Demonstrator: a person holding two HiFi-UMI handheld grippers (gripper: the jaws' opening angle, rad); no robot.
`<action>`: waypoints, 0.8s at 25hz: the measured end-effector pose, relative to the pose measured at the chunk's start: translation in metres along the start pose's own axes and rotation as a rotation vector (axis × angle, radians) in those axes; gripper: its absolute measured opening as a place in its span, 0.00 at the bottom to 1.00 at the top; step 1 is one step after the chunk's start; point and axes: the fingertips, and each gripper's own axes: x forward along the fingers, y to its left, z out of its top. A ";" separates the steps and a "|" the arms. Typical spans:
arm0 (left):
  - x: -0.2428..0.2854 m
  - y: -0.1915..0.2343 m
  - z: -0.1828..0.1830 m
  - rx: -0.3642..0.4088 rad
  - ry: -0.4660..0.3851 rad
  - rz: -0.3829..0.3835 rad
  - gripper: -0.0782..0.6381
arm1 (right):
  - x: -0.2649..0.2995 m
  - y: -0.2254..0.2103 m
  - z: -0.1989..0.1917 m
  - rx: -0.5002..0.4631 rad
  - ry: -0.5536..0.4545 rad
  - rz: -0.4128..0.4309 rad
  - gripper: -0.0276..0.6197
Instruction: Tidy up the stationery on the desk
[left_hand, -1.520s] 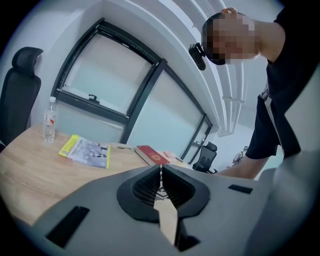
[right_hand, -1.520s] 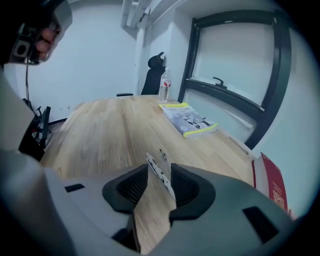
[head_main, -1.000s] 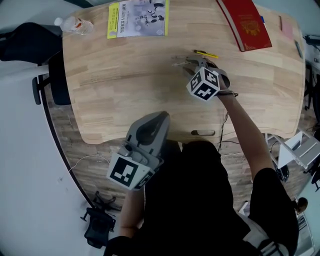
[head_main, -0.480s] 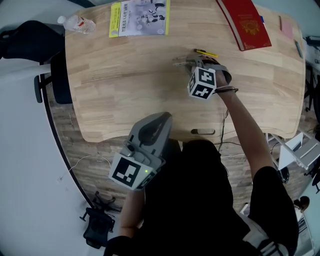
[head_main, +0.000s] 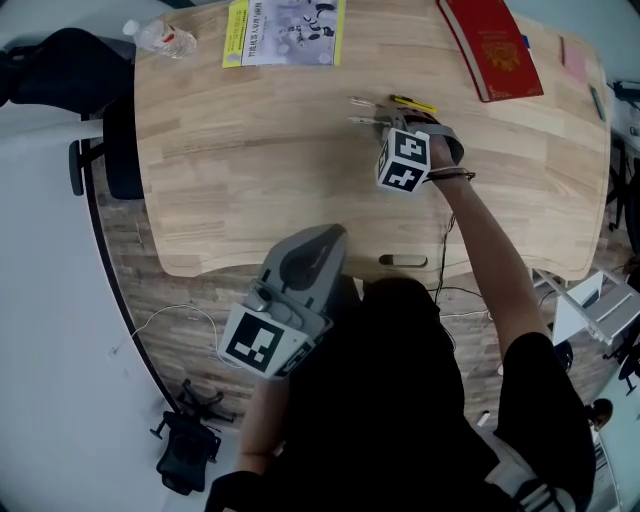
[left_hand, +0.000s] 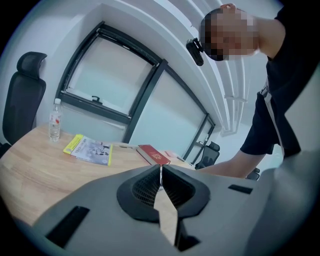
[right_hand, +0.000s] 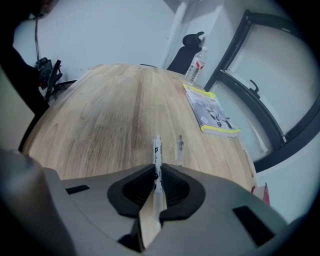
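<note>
The right gripper points down at the pale wooden worktop. Its fingers have just been closing and now pinch a white pen with black print between them, with the pen sticking out ahead of the tips. Whether its far end touches the wood is hard to tell. Just beside it, on the side toward the yellow-edged booklet, a thin clear pen lies parallel on the worktop. In the head view a yellow pen lies just beyond the gripper, and a red hardcover book sits near the far edge. The left gripper is held off the near edge, close to the person's body, its fingers closed together with nothing between them.
</note>
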 end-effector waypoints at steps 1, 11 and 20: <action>-0.001 -0.001 0.000 0.002 0.000 0.000 0.16 | -0.001 0.000 -0.001 0.004 -0.001 -0.003 0.13; -0.009 -0.011 0.001 0.029 -0.011 0.010 0.16 | -0.033 0.002 -0.011 0.220 -0.034 -0.063 0.13; -0.003 -0.033 0.000 0.068 0.006 -0.056 0.16 | -0.089 0.029 -0.076 0.804 -0.039 -0.165 0.13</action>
